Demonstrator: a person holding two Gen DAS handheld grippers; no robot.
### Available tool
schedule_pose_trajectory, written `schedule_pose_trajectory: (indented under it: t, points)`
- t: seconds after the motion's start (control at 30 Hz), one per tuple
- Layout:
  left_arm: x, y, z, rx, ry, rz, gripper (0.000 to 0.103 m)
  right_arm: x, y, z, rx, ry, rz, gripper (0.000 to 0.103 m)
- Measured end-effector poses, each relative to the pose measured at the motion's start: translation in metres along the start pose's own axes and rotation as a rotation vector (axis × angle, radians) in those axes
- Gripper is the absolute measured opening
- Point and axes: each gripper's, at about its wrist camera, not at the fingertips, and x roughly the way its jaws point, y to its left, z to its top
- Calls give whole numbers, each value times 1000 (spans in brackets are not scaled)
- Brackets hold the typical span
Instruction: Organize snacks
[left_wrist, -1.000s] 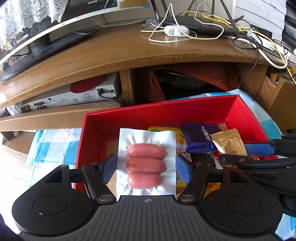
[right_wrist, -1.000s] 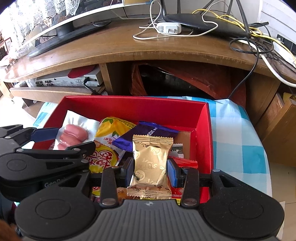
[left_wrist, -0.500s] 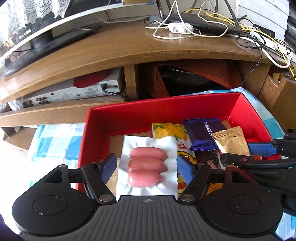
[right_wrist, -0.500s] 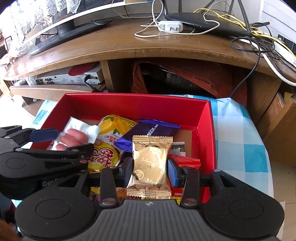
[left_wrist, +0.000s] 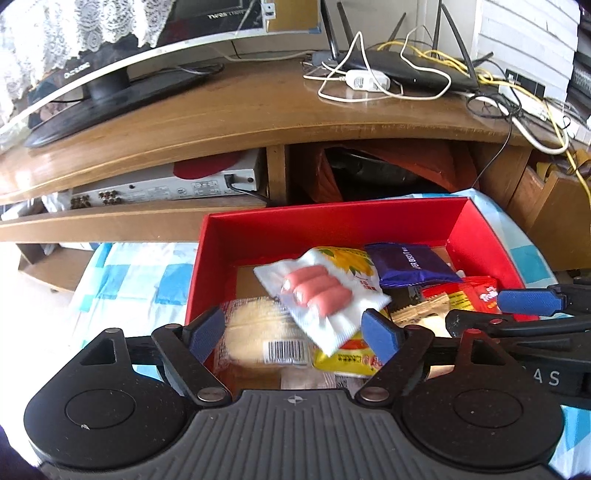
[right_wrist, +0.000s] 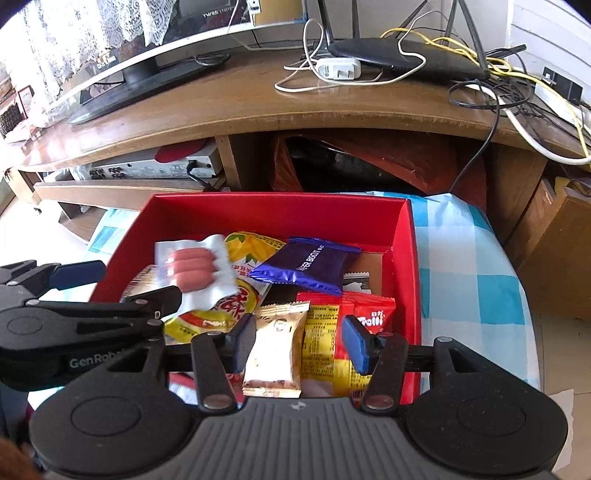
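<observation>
Stage: release into red box (left_wrist: 332, 225).

- Left gripper (left_wrist: 295, 330): fingers opening, wide; sausage pack (left_wrist: 321, 295) tilted between them, free of pads, dropping onto the pile.
- Right gripper (right_wrist: 299, 341): fingers opening; gold sachet (right_wrist: 275, 347) between them, beside left finger, contact unclear.
- Ahead of fingers, already boxed: purple biscuit pack (right_wrist: 310, 264), yellow packet (right_wrist: 221, 310), red candy packs (right_wrist: 365, 314).
- Remaining: judged near complete; no loose snack visible outside the box.

Bright daylight, glare on the wooden desk (left_wrist: 229, 122), fisheye-bent edges, sausage pack (left_wrist: 321, 291) seemingly motion-blurred
</observation>
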Motion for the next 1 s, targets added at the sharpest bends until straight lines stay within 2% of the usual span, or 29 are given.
schedule_pose_trajectory:
  t: [0.27,0.57,0.77,0.9,1.0]
  points:
    - [-27,6,-22,-30,-17,-22,102,-29,-2,-20,43,-19,3,56]
    - [-69,7,-50,-36,-93,-25,103,-68,5,-52,37,-52,34,57]
    - [-88,6,-64,-52,-132,-58,103,-85,9,-67,35,-64,46,57]
    - [-88,4,-68,-29,-115,-87,103,-86,6,-75,47,-46,40,57]
    - [-83,4,-72,-34,-64,-135,103,-85,4,-82,55,-28,27,57]
